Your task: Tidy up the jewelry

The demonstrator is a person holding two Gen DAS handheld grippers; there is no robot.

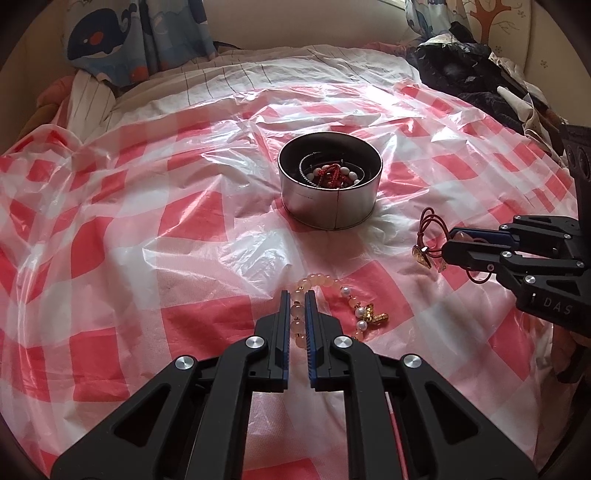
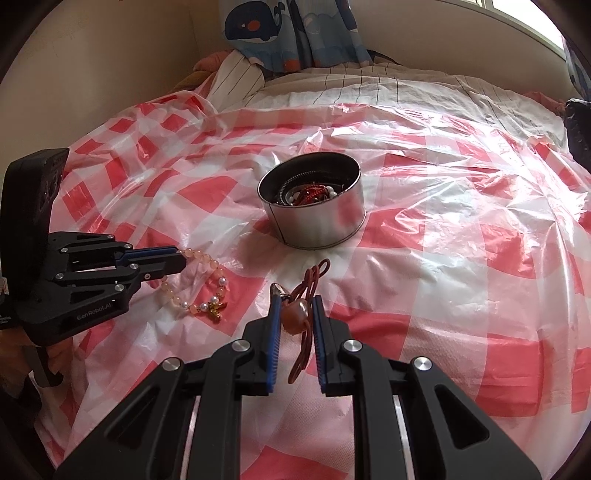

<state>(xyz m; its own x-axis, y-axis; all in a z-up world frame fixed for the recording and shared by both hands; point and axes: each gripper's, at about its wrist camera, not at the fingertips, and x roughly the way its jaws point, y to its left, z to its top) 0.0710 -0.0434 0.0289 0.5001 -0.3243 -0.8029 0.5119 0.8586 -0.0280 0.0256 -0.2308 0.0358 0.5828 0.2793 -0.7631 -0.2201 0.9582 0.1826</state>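
A round metal tin [image 1: 330, 206] [image 2: 317, 221] stands mid-bed with red and white beaded jewelry inside. A peach bead bracelet [image 1: 325, 282] [image 2: 201, 258] with pearls and a gold charm lies on the checked sheet. My left gripper [image 1: 296, 295] [image 2: 183, 260] has its jaws narrowed around the bracelet's beads. A red cord necklace [image 1: 428, 221] [image 2: 314, 275] with amber and metal pendants lies right of the tin. My right gripper [image 2: 295, 301] [image 1: 448, 245] straddles its pendants, jaws partly open, not clamped.
A red-and-white checked plastic sheet [image 1: 147, 221] [image 2: 443, 258] covers the bed. A whale-print curtain [image 1: 122, 40] [image 2: 291, 33] hangs behind. Dark clothes [image 1: 476, 70] are piled at the far right. Striped bedding [image 2: 332, 85] shows at the head.
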